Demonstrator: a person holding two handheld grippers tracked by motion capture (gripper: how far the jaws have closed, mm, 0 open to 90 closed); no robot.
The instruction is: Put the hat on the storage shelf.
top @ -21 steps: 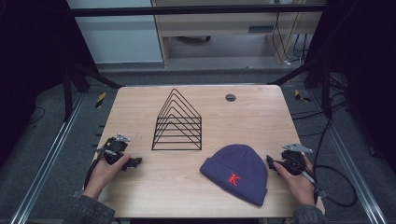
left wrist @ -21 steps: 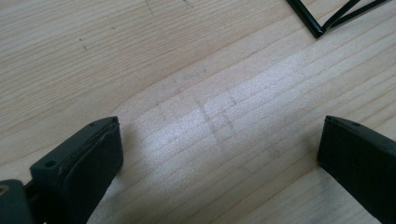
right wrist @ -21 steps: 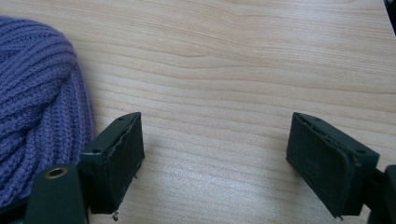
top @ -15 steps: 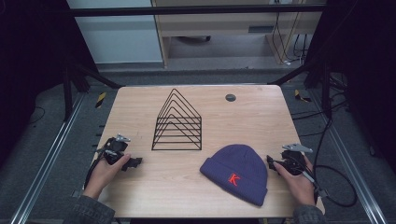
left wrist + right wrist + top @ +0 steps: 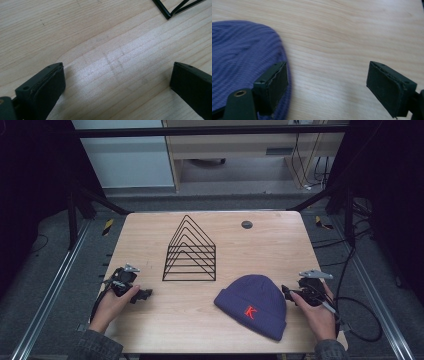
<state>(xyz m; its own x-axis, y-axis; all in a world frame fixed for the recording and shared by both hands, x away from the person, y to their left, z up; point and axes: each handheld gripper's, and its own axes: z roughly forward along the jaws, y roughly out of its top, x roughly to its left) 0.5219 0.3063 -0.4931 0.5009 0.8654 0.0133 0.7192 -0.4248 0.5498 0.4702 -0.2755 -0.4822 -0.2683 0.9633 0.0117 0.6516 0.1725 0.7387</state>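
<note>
- The beanie (image 5: 255, 304) lay flat on the table (image 5: 280, 240), near its front right.
- Right gripper (image 5: 287, 293) stood spread wide, one jaw seemingly touching the beanie's edge.
- Left gripper (image 5: 146, 294) gaped over bare wood.

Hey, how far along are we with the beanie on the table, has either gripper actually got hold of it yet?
Nothing looks done: the purple beanie lies flat on the table, apart from the wire rack. In hand: the right gripper sits at the beanie's edge, jaws open, one jaw beside the knit in the right gripper view, nothing gripped. The left gripper rests open over bare wood. Left: probably closing on the beanie and moving it.
</note>
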